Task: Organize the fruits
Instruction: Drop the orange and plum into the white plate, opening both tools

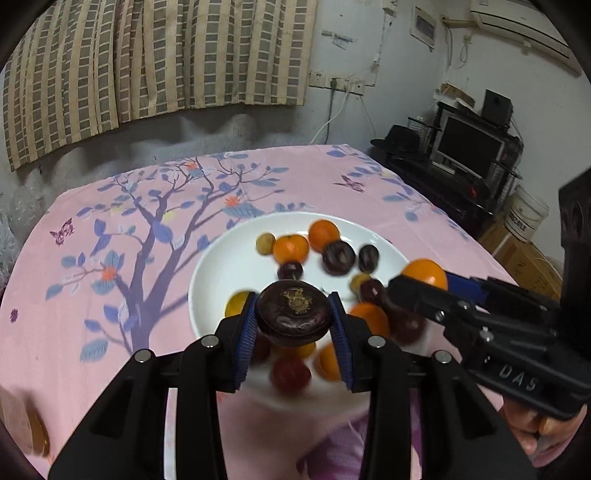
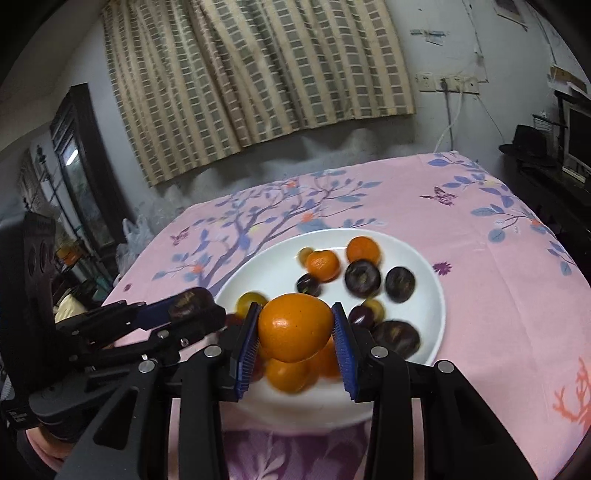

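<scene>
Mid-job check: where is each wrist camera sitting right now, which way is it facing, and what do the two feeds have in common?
Left wrist: sits behind the left gripper, facing forward over the white plate toward the curtained wall; its blue pads clamp a dark purple fruit; right gripper and a hand show at right.
Right wrist: sits behind the right gripper, facing the same way; clamps an orange; left gripper shows at left.
Shared: plate, pink tablecloth, both held fruits.

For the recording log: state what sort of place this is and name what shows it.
Probably a lived-in room of a home. A table under a pink floral tablecloth holds a white plate of fruit, striped curtains hang behind, and a computer monitor sits on a dark desk under a wall air conditioner.
</scene>
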`<action>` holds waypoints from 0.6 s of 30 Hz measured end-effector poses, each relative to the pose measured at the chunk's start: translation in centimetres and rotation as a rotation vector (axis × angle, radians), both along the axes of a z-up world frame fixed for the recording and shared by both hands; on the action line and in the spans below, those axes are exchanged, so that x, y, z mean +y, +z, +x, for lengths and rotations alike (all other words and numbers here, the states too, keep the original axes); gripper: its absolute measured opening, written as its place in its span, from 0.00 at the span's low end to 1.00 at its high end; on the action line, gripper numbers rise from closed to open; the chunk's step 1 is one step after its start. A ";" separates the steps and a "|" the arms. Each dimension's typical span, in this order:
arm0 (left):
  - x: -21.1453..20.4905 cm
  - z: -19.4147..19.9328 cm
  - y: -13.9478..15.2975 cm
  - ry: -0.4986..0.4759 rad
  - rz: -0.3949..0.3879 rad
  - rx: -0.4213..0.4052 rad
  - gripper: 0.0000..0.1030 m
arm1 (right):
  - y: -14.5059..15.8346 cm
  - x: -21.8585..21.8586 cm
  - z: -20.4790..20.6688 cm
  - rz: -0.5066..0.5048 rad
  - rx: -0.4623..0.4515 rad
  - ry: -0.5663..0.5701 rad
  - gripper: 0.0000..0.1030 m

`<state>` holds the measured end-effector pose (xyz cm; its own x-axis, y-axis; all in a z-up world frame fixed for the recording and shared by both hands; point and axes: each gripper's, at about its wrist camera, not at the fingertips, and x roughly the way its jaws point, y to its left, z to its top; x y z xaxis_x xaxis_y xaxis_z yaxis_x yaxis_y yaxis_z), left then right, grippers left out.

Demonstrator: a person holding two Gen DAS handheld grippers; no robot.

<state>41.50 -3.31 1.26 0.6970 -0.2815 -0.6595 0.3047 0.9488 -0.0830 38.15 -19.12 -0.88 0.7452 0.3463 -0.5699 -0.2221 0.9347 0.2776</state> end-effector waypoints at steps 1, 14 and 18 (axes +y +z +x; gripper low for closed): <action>-0.3 1.3 -0.2 0.005 0.006 0.010 0.36 | -0.3 -0.2 1.0 -0.002 0.008 -0.010 0.38; -1.0 6.2 -1.7 0.105 0.068 0.047 0.67 | -2.5 -0.5 5.8 -0.058 0.064 -0.017 0.40; 0.4 3.3 0.1 0.174 0.086 -0.004 0.86 | -1.1 -1.0 4.5 -0.042 0.038 -0.024 0.47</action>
<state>44.76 -2.95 1.40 0.7331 -0.0987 -0.6729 0.1352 0.9908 0.0019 42.66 -20.10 -1.96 0.7307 0.3044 -0.6111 -0.1900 0.9504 0.2462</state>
